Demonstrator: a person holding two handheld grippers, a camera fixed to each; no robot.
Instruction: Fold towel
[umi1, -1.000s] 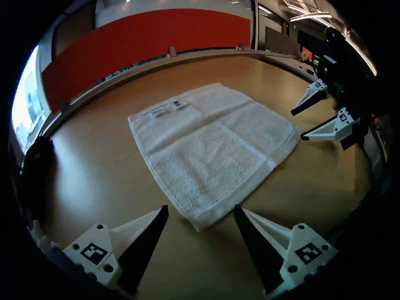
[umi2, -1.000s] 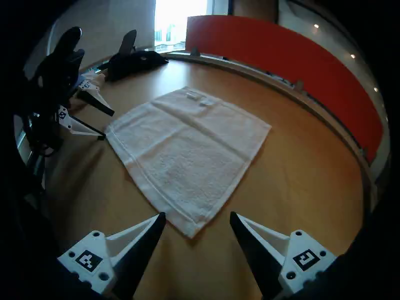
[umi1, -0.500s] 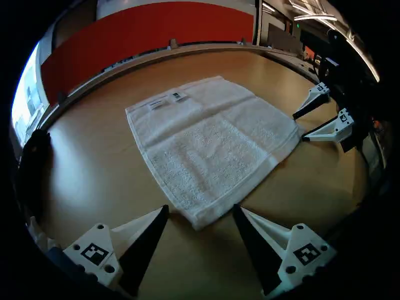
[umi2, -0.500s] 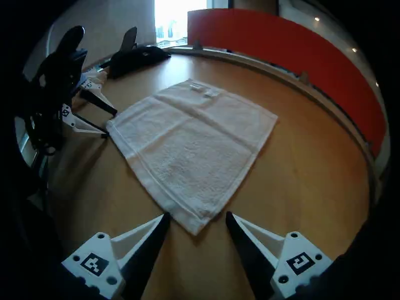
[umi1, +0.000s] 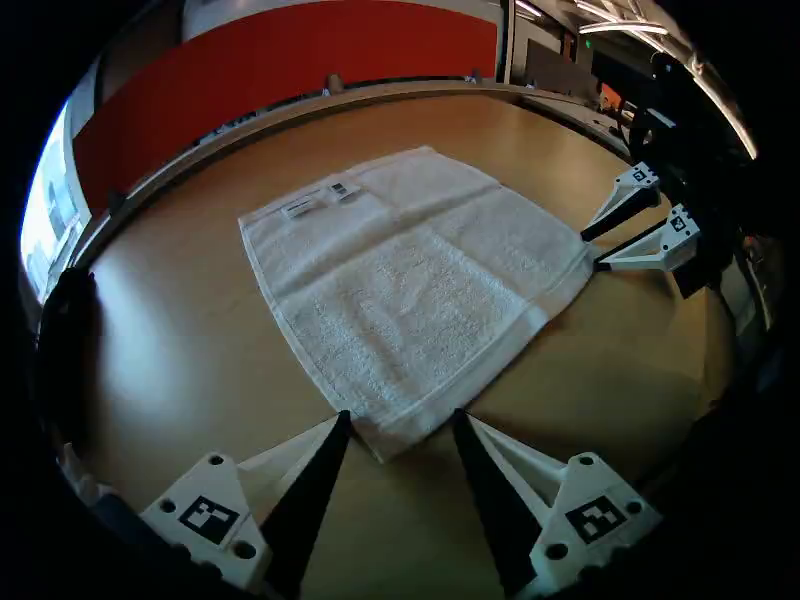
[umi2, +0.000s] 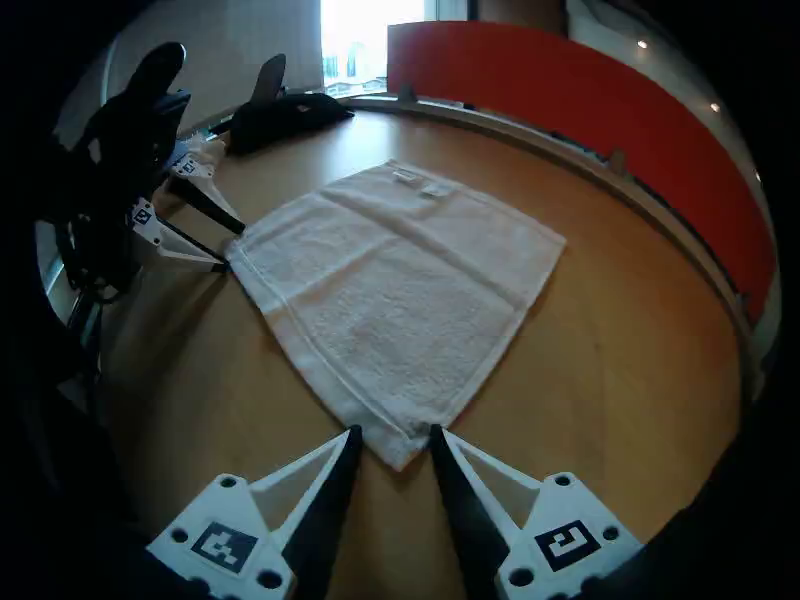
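A white towel (umi1: 400, 290) lies spread flat on the wooden table (umi1: 180, 330), its label patch at the far side. In the left gripper view my left gripper (umi1: 400, 418) is open and low over the table, with the towel's near corner lying between its fingertips. My right gripper (umi1: 592, 252) is at the towel's right corner. In the right gripper view the towel (umi2: 400, 300) points a corner between the narrowly parted fingers of my right gripper (umi2: 393, 432), which do not press it. The left gripper (umi2: 232, 250) straddles the towel's left corner.
A red partition (umi1: 280, 70) runs behind the table's curved far rim (umi2: 600, 180). A black object (umi2: 285, 112) lies at the far end near a bright window. Bare wood surrounds the towel on all sides.
Both grippers have moved forward and down until a towel corner sits between each pair of fingers. Both pairs have narrowed, the right one more. The towel has not moved.
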